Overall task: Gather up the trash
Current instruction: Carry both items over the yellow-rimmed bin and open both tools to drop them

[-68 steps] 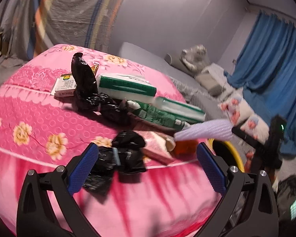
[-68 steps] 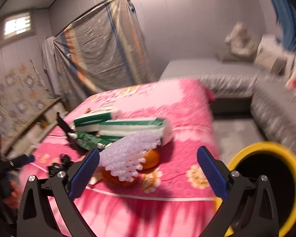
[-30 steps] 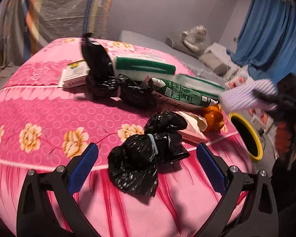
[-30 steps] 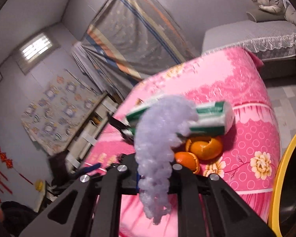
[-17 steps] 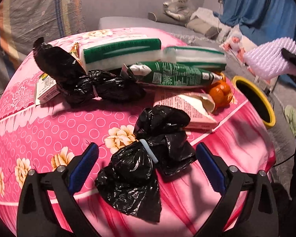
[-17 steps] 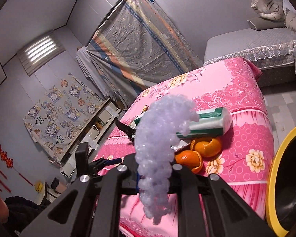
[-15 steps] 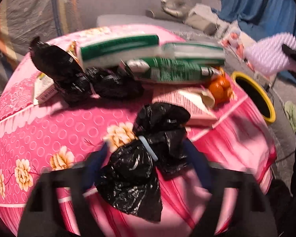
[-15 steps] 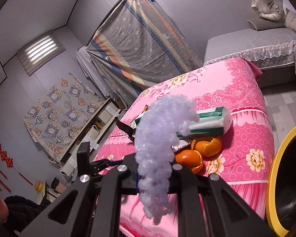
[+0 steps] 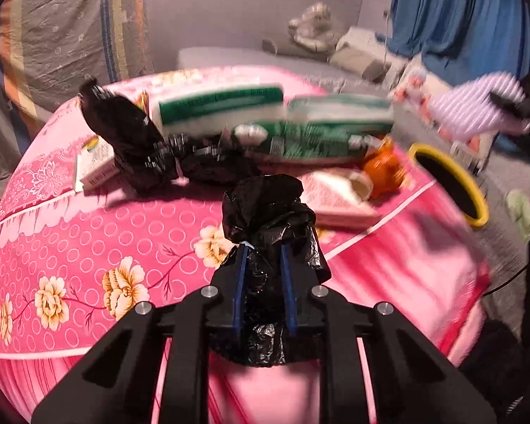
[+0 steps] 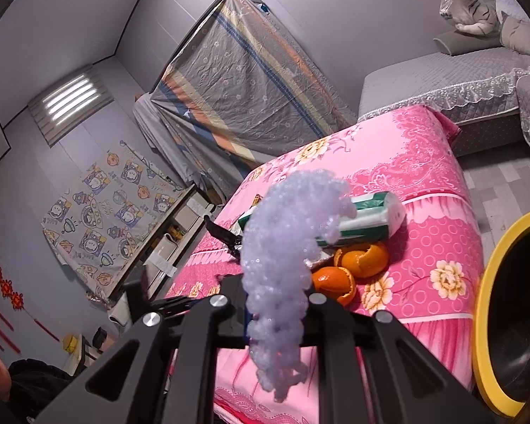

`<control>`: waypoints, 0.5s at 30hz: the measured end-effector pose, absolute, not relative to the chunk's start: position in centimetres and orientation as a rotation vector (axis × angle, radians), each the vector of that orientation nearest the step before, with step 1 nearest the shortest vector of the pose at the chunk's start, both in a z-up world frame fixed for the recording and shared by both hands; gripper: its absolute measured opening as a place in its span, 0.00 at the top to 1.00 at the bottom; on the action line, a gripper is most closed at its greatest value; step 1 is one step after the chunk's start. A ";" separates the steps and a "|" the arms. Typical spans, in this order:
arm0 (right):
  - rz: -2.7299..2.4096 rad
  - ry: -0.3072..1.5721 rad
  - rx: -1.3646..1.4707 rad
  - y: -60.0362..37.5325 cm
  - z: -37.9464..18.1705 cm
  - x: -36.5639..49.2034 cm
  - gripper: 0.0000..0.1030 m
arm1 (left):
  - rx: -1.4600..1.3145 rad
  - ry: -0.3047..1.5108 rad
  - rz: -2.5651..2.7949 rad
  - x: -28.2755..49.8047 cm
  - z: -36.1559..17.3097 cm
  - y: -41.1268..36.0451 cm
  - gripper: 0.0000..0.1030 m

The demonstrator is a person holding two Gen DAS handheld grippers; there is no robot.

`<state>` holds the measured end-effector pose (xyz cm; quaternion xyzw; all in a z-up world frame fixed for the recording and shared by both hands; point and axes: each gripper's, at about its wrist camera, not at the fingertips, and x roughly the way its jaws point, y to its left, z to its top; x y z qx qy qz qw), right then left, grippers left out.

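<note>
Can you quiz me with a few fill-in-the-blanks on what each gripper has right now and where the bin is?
1. The left gripper is shut on a ____ plastic bag.
2. The right gripper holds a foam fruit net of pale ____ colour.
3. The bin beside the pink table has a ____ rim.
4. Orange peels lie on the ____.

Missing words: black; purple; yellow; table

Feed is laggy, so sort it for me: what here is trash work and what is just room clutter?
Job:
black bag in left hand-held gripper
foam net in right hand-held gripper
orange peels
green boxes
second black bag
yellow bin

Clutter:
sofa
blue curtain
</note>
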<state>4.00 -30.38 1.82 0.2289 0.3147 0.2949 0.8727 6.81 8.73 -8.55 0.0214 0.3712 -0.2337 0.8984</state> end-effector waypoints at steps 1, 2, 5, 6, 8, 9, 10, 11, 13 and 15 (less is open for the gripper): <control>0.606 0.651 0.480 -30.7 1.9 3.8 0.89 | 0.036 0.745 -0.485 6.4 -8.0 8.8 0.84; 0.600 0.646 0.482 -30.8 2.0 3.6 0.89 | 0.024 0.703 -0.490 5.7 -7.0 8.9 0.84; 0.569 0.620 0.489 -31.7 2.5 3.0 0.89 | -0.007 0.610 -0.499 4.7 -4.3 8.7 0.84; 0.550 0.610 0.494 -32.2 2.6 2.8 0.89 | -0.012 0.590 -0.502 4.6 -3.7 8.4 0.84; 0.502 0.586 0.504 -33.3 2.9 2.3 0.89 | -0.027 0.556 -0.532 4.9 -2.2 7.2 0.84; 0.485 0.576 0.506 -33.8 3.0 2.2 0.89 | -0.025 0.550 -0.541 5.1 -1.8 6.7 0.84; 0.469 0.568 0.508 -34.3 3.1 2.0 0.89 | -0.024 0.541 -0.556 5.4 -1.2 6.0 0.84; 0.439 0.552 0.512 -35.2 3.2 1.6 0.89 | -0.023 0.534 -0.582 5.8 -0.6 4.8 0.84; 0.386 0.533 0.513 -36.6 3.3 0.9 0.89 | -0.020 0.530 -0.630 6.6 0.2 2.6 0.84; 0.330 0.523 0.524 -38.1 3.1 0.2 0.89 | -0.001 0.529 -0.690 7.3 0.8 -0.3 0.84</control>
